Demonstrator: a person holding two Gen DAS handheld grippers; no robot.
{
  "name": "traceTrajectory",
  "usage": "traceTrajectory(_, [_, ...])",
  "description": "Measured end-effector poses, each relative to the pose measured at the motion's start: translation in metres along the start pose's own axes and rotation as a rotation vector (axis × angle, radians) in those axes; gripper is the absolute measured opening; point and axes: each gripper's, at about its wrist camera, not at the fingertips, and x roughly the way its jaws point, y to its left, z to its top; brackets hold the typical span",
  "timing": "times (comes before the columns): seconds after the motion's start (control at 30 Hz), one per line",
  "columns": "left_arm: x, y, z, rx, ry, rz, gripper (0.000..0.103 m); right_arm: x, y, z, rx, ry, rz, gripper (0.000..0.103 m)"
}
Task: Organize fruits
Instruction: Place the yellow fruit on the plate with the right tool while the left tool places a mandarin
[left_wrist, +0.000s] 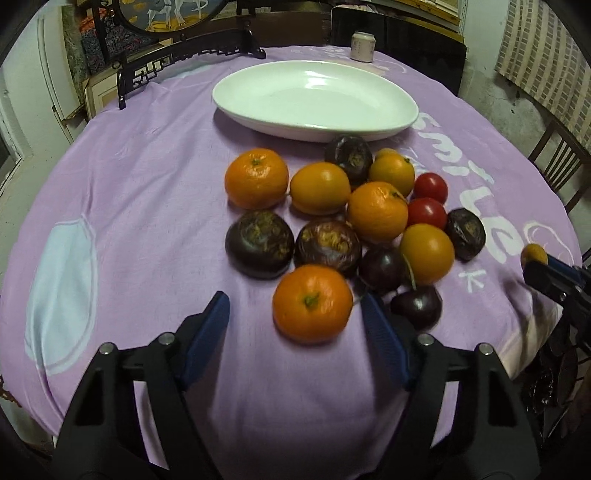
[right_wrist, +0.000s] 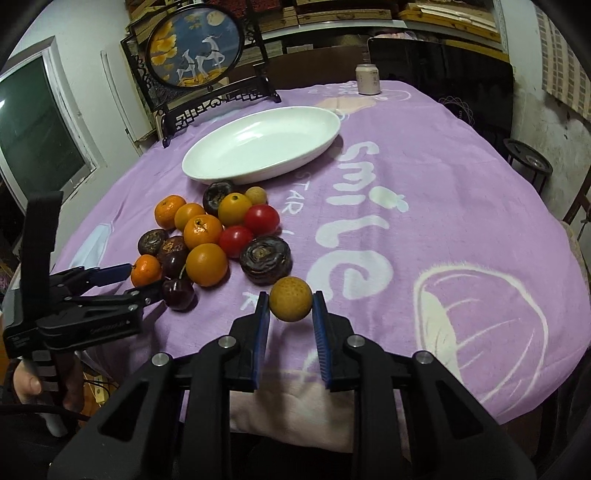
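The right gripper (right_wrist: 291, 303) holds a small speckled yellow-brown fruit (right_wrist: 290, 298) between its blue pads (right_wrist: 263, 325). The pads are close together, touching the fruit on both sides; the fruit appears lifted off the purple cloth (right_wrist: 424, 177), but this cannot be confirmed. In the left wrist view, the same gripper (left_wrist: 532, 264) enters from the right edge with the fruit (left_wrist: 533, 254) at its tip.

The left gripper (left_wrist: 295, 314) is wide open and holds nothing. A mandarin (left_wrist: 312, 303) lies on the cloth between its pads (left_wrist: 208, 332), closer to the right one. Contact cannot be determined. In the right wrist view, this gripper (right_wrist: 129, 280) reaches in from the left toward the near edge of the fruit pile.

The pile sits near the middle of the cloth: mandarins and other orange fruit (left_wrist: 320, 188), two red tomatoes (left_wrist: 427, 212), dark purple-brown fruit (left_wrist: 259, 243), and dark cherries (left_wrist: 417, 304) with stems. Most of the pieces touch their neighbours.

A white oval dish (left_wrist: 388, 122) stands just behind the pile, with no fruit in it. A can (left_wrist: 363, 46) stands at the far edge. A round framed picture (right_wrist: 195, 48) on a dark stand is at the far left.
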Motion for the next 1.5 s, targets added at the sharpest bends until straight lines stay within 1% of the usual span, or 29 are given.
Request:
traceTrajectory(0.03, [0.000, 0.001, 0.001, -0.004, -0.008, 0.005, 0.062, 0.000, 0.000, 0.000, 0.001, 0.000, 0.000, 0.024])
traceTrajectory(0.07, [-0.002, 0.001, 0.002, -0.004, -0.014, 0.010, 0.048, 0.000, 0.000, 0.000, 0.000, 0.001, 0.000, 0.024])
traceTrajectory(0.1, [-0.005, 0.002, 0.002, 0.000, -0.025, 0.001, 0.037, 0.000, 0.000, 0.001, 0.000, 0.003, 0.001, 0.024])
traceTrajectory(0.27, [-0.017, 0.006, 0.001, 0.000, -0.033, -0.023, 0.036, 0.003, 0.004, 0.002, -0.001, 0.006, 0.024, 0.024])
traceTrajectory(0.4, [-0.034, 0.009, -0.001, 0.003, -0.060, -0.040, 0.036, 0.005, 0.010, 0.004, -0.016, 0.001, 0.032, 0.024])
traceTrajectory(0.57, [-0.055, 0.017, 0.011, -0.011, -0.093, -0.070, 0.036, 0.004, 0.015, 0.012, -0.035, -0.012, 0.049, 0.024])
traceTrajectory(0.67, [-0.061, 0.020, 0.034, 0.001, -0.093, -0.072, 0.036, 0.007, 0.015, 0.027, -0.049, -0.016, 0.061, 0.024])
traceTrajectory(0.7, [-0.062, 0.022, 0.045, 0.005, -0.094, -0.072, 0.036, 0.010, 0.016, 0.039, -0.060, -0.014, 0.075, 0.024])
traceTrajectory(0.73, [-0.062, 0.023, 0.063, 0.012, -0.104, -0.059, 0.036, 0.012, 0.016, 0.048, -0.068, -0.014, 0.084, 0.024])
traceTrajectory(0.8, [-0.057, 0.026, 0.096, 0.016, -0.112, -0.037, 0.036, 0.021, 0.019, 0.082, -0.107, -0.020, 0.097, 0.024])
traceTrajectory(0.87, [-0.041, 0.032, 0.143, -0.007, -0.094, -0.031, 0.036, 0.030, 0.022, 0.115, -0.136, -0.027, 0.097, 0.024])
traceTrajectory(0.9, [-0.031, 0.034, 0.165, -0.018, -0.081, -0.031, 0.036, 0.041, 0.023, 0.142, -0.153, -0.026, 0.099, 0.024])
traceTrajectory(0.97, [-0.001, 0.039, 0.216, -0.064, -0.039, -0.049, 0.036, 0.062, 0.025, 0.179, -0.174, -0.020, 0.113, 0.024])
traceTrajectory(1.0, [0.010, 0.040, 0.230, -0.075, -0.026, -0.059, 0.036, 0.081, 0.026, 0.203, -0.186, -0.003, 0.131, 0.024])
traceTrajectory(1.03, [0.029, 0.039, 0.254, -0.092, -0.013, -0.073, 0.036, 0.095, 0.025, 0.217, -0.187, 0.008, 0.141, 0.024])
traceTrajectory(1.07, [0.042, 0.037, 0.266, -0.100, -0.002, -0.079, 0.036, 0.119, 0.023, 0.236, -0.185, 0.029, 0.144, 0.024])
traceTrajectory(1.1, [0.055, 0.036, 0.275, -0.108, 0.012, -0.083, 0.036, 0.134, 0.021, 0.245, -0.182, 0.055, 0.145, 0.024])
traceTrajectory(1.17, [0.090, 0.040, 0.292, -0.156, 0.073, -0.113, 0.036, 0.169, 0.015, 0.259, -0.165, 0.120, 0.154, 0.024])
traceTrajectory(1.23, [0.116, 0.045, 0.297, -0.185, 0.117, -0.124, 0.036, 0.199, 0.013, 0.265, -0.182, 0.175, 0.140, 0.024])
traceTrajectory(1.3, [0.132, 0.045, 0.299, -0.182, 0.144, -0.128, 0.036, 0.219, 0.012, 0.267, -0.199, 0.212, 0.133, 0.024])
traceTrajectory(1.37, [0.147, 0.044, 0.299, -0.169, 0.168, -0.132, 0.037, 0.231, 0.013, 0.269, -0.216, 0.232, 0.135, 0.024])
traceTrajectory(1.5, [0.164, 0.045, 0.300, -0.176, 0.195, -0.127, 0.037, 0.240, 0.015, 0.267, -0.224, 0.235, 0.133, 0.024])
